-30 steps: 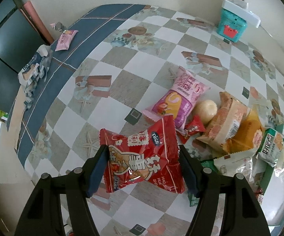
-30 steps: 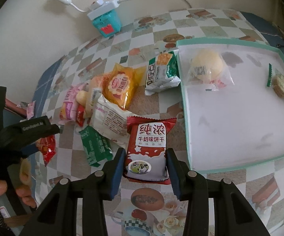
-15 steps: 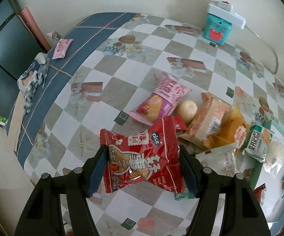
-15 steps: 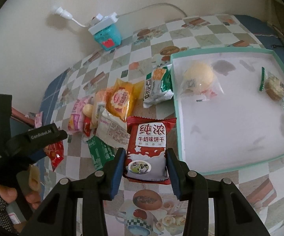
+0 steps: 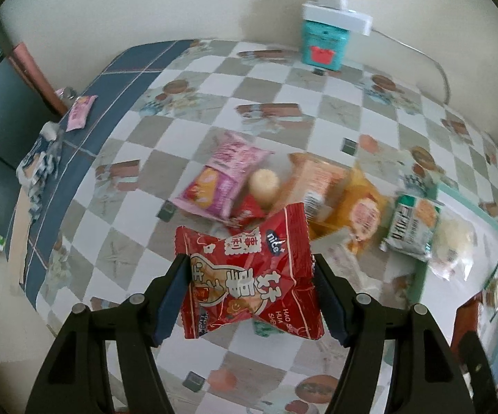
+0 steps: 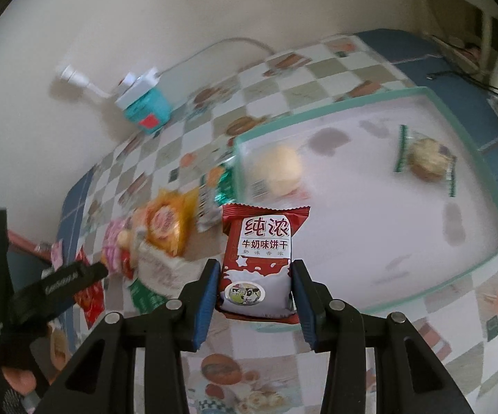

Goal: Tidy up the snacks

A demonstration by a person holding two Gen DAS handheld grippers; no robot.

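Both claws, still grasping the red snack bag and milk biscuit packet, have risen.

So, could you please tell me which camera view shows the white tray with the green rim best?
The right wrist view: the tray fills its right half, nearly all its rim and white floor visible. The left wrist view catches only a blurred corner at the right edge.

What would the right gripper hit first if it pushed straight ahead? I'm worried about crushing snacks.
Probably the tray's bare white floor, near its edge; the right gripper holds the milk biscuit packet. Depth is uncertain.
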